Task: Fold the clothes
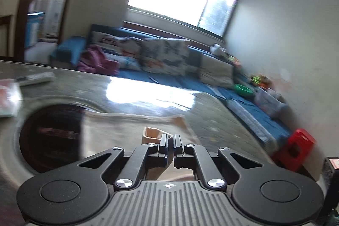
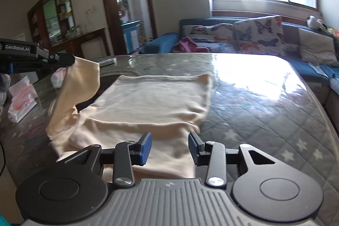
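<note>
Glossy table [image 2: 264, 103]; left tongs [image 2: 71, 60] pinch cream garment [image 2: 152, 99] corner

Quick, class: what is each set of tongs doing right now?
Left tongs: closed on the cream garment, lifting its edge.
Right tongs: open, holding nothing.

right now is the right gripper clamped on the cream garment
No, the right gripper is open above the cream garment, its blue pads apart with nothing between them.

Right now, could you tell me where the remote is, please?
The remote lies on the table at the far left of the left wrist view, just beyond the plastic packet and left of the cloth.
</note>
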The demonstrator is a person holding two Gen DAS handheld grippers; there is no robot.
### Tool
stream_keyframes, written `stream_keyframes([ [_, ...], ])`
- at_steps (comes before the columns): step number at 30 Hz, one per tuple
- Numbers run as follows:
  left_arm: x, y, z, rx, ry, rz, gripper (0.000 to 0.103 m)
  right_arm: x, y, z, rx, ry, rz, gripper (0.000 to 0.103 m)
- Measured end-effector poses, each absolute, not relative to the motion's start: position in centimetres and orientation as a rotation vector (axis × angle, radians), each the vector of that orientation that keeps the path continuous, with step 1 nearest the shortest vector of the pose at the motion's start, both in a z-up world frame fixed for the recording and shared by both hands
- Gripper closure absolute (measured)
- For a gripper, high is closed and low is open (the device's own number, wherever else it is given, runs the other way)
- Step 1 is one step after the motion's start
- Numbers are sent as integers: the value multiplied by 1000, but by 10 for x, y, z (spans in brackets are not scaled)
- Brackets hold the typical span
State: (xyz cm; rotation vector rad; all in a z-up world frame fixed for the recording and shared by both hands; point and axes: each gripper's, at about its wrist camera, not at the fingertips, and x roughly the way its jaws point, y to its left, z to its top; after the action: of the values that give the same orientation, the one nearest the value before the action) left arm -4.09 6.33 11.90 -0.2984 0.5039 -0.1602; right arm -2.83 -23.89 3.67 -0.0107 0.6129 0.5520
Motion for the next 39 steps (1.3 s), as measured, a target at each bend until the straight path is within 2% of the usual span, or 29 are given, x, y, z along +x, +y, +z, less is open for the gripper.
stream_keyframes([
  [10, -16, -5, 82, -312, 578, -301, 98, -33, -273, 27, 35, 632, 469, 65],
  [19, -20, -16, 54, -277, 655, -392, 95, -31, -273, 27, 42, 630, 453, 65],
  [29, -46, 44, 53, -205, 640, -286, 80, -14, -228, 34, -15, 614, 561, 65],
  [36, -68, 104, 29, -224, 707, -121, 80, 12, -196, 18, -55, 669, 595, 65],
  [39, -75, 119, 24, -238, 720, -99, 80, 19, -193, 8, -54, 692, 586, 72],
])
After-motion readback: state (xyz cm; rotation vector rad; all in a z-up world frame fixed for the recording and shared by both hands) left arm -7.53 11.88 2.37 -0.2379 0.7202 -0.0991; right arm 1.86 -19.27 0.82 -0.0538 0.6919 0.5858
